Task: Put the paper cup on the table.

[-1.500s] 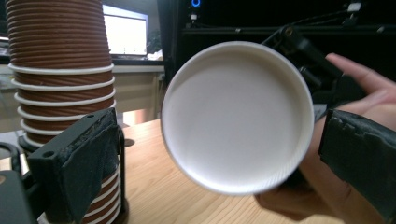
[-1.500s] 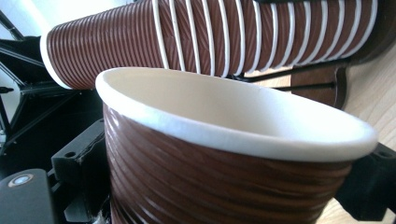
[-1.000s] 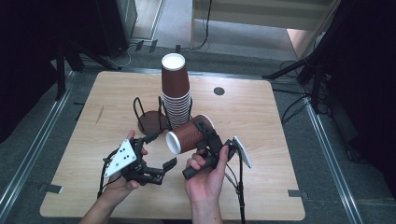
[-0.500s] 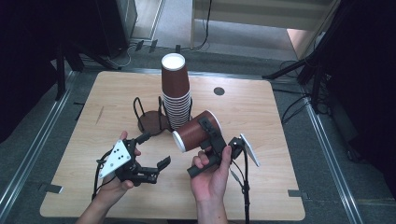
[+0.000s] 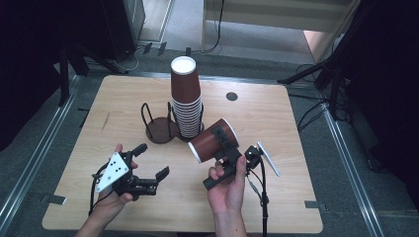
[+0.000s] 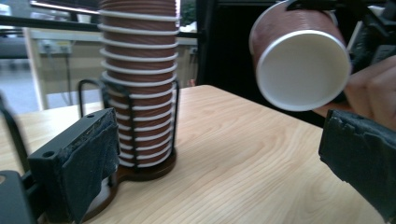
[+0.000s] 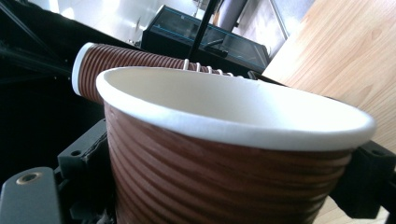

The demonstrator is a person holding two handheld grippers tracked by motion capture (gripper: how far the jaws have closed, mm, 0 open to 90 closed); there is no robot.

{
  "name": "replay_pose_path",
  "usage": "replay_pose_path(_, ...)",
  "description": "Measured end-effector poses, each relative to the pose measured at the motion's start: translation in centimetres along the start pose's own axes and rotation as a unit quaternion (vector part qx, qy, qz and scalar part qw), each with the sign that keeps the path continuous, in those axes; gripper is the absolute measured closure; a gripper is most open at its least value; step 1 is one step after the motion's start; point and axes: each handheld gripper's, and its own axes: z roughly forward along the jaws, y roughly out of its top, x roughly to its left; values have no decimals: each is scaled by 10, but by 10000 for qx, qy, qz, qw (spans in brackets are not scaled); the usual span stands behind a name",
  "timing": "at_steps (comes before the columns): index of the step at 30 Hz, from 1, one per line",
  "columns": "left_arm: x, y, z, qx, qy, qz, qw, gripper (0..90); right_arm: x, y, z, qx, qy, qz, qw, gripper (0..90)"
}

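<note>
A tall stack of brown ribbed paper cups (image 5: 186,96) stands upside down in a black wire holder (image 5: 159,129) at the table's middle. My right gripper (image 5: 227,148) is shut on a single brown cup (image 5: 212,140), held tilted on its side above the table, with its white mouth facing my left gripper. In the right gripper view the held cup (image 7: 224,154) sits between the black jaws, and the stack (image 7: 135,65) lies behind it. My left gripper (image 5: 152,160) is open and empty, low and to the left of the cup. Its view shows the stack (image 6: 140,93) and the held cup (image 6: 299,56).
The wooden table (image 5: 296,128) has a small dark round hole (image 5: 231,96) at the back right. The holder's second ring (image 5: 153,118) stands empty on the stack's left. Cables and dark stands surround the table on the floor.
My right gripper has carried the cup a little to the right. My left gripper has drawn back to the left, so the two grippers stand farther apart.
</note>
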Motion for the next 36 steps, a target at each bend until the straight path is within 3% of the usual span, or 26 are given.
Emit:
replay_pose_path(8,14,-14,-13,139,290,-88,9994,0,-2,3,-2,-74,-28,-465,9989,111)
replay_pose_path(12,19,-20,-18,264,394,-46,9989,0,-2,4,-3,-154,34,-799,9967,111)
replay_pose_path(17,26,-25,-25,308,524,-101,9981,0,-4,8,-4,-179,-63,-965,9952,111)
replay_pose_path(30,48,-37,-44,470,888,-193,9948,0,-6,21,-2,-300,-401,-1607,9857,111)
replay_pose_path(33,52,-37,-47,453,959,-256,9940,0,-7,23,-1,-362,-475,-1882,9803,111)
replay_pose_path(36,56,-39,-49,515,1002,-221,9934,0,-6,26,0,-367,-534,-2006,9775,111)
